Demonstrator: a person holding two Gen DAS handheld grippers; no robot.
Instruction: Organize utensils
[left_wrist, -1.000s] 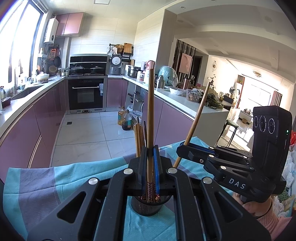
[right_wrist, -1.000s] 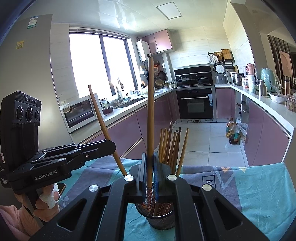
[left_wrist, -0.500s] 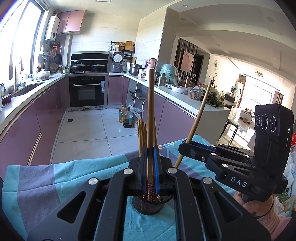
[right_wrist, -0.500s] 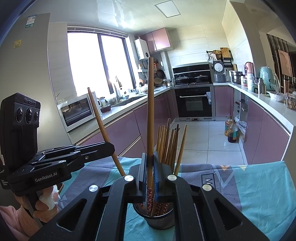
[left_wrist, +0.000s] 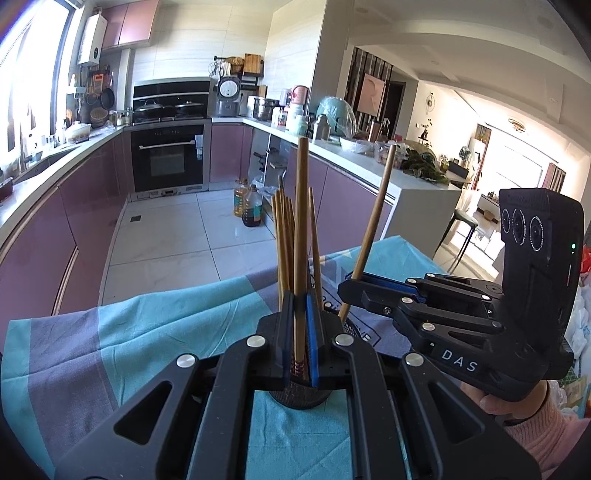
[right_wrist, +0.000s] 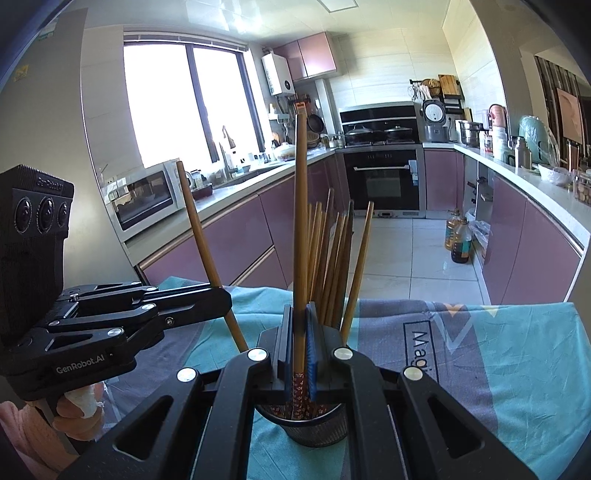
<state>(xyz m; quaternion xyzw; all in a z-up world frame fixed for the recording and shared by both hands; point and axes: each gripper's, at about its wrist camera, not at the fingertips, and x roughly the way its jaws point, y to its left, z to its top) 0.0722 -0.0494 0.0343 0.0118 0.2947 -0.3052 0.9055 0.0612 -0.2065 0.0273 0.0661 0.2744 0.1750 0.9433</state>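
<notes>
White letters on the side of the right gripper (left_wrist: 352, 286) say "DAS". The left gripper (right_wrist: 221, 301) says "GenRobot.AI" on its side and "GenRobot" on top of its black camera box. The tablecloth (right_wrist: 498, 354) shows the letters "Magi" in a dark box at the right of the right wrist view; the rest of the word is hidden behind the gripper.

Each gripper is squeezed tight on one wooden chopstick. The left gripper's chopstick (left_wrist: 301, 236) stands straight up in the middle of the left wrist view, between blue pads. The right gripper's chopstick (right_wrist: 300, 229) stands straight up in the middle of the right wrist view. Both grippers tip a little downward. A hand in a pink sleeve (left_wrist: 495, 400) holds the right gripper at the lower right of the left wrist view. Another hand (right_wrist: 77, 406), with a white wrap on one finger, holds the left gripper at the lower left of the right wrist view.

The dark mesh cup (right_wrist: 317, 424) sits on the tablecloth at the bottom middle, just under the closed fingers. It holds a bunch of chopsticks (right_wrist: 332, 258) with patterned red ends. The black gripper frames hide most of the cup.

Behind are purple cabinets (right_wrist: 236, 236), a black oven (right_wrist: 382, 179), a microwave (right_wrist: 146, 199) and oil bottles (left_wrist: 251, 203) on the floor.
</notes>
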